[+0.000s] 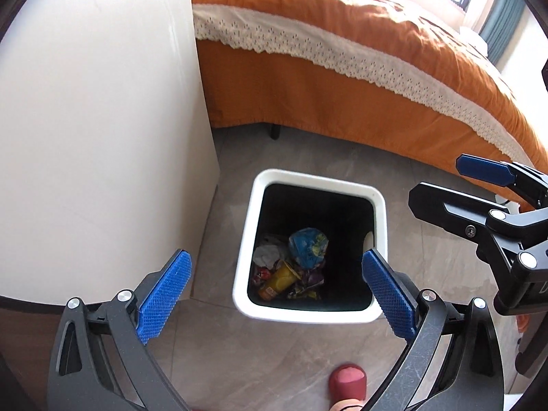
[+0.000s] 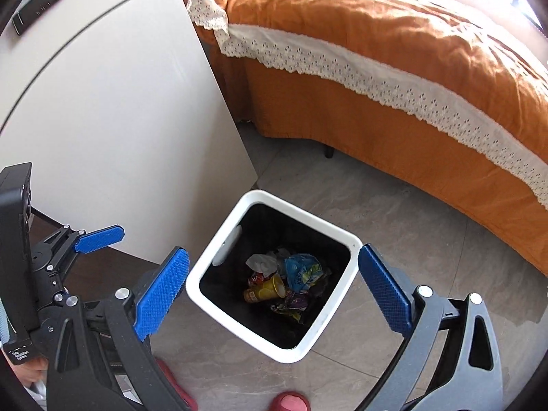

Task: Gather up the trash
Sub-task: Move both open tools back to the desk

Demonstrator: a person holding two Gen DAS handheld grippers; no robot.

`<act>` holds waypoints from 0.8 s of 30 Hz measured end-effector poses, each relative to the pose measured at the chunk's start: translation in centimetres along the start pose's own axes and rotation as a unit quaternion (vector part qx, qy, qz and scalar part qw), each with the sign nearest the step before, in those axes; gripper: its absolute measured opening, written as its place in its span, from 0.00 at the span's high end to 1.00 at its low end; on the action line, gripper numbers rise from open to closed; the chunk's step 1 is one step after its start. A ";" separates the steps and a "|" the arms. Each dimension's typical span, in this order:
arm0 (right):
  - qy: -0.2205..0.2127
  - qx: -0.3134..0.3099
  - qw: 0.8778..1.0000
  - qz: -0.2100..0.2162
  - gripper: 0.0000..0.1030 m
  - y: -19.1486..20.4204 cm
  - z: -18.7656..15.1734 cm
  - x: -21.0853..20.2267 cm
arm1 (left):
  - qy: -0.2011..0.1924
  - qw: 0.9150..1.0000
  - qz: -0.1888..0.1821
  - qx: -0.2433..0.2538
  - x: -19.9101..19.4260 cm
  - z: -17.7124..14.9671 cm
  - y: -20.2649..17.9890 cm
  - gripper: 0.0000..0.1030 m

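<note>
A white square trash bin (image 1: 308, 178) with a black inside stands on the grey floor. At its bottom lie a crumpled blue wrapper (image 1: 308, 243), a yellow paper cup (image 1: 281, 281), a ball of white paper (image 1: 269, 253) and other wrappers. My left gripper (image 1: 276, 257) hangs above the bin, open and empty. At the right edge of this view, my right gripper (image 1: 436, 179) is also open. In the right wrist view the right gripper (image 2: 273, 251) is spread wide over the bin (image 2: 291, 210), holding nothing. The blue wrapper (image 2: 301, 269) and the cup (image 2: 269, 287) lie below.
A white cabinet (image 1: 102, 137) stands close to the bin's left, with a dark remote (image 2: 41, 3) on top. Behind the bin is a bed with an orange cover (image 1: 342, 68) and lace trim. A person's red slipper (image 1: 347, 382) is on the floor in front.
</note>
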State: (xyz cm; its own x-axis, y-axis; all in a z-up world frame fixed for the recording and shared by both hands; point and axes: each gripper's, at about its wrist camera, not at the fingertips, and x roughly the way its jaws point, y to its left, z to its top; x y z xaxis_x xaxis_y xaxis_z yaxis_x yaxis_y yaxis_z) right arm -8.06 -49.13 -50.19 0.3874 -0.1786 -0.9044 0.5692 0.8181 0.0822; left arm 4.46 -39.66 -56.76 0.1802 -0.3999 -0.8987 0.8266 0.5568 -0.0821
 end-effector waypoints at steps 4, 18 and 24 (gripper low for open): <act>-0.024 0.008 1.000 -0.001 0.04 0.5 1.4 -3.8 | -0.024 1.000 0.003 -0.016 -4.4 1.0 -0.2 0.05; -0.141 0.004 0.989 0.038 0.04 4.9 6.4 -21.6 | -0.128 0.990 0.027 -0.061 -23.3 4.0 -1.9 0.05; -0.175 -0.041 0.979 0.099 0.04 8.1 8.8 -27.2 | -0.167 0.979 0.060 -0.098 -30.4 4.5 -1.5 0.05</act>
State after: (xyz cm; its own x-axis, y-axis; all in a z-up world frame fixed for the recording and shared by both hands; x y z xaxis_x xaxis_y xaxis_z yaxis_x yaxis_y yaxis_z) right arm -7.57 -42.42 -21.24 0.7165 -0.1767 -0.6749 0.4040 0.8938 0.1949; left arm 0.13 -31.60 -27.37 0.4619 -0.5202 -0.7183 0.6756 0.7311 -0.0951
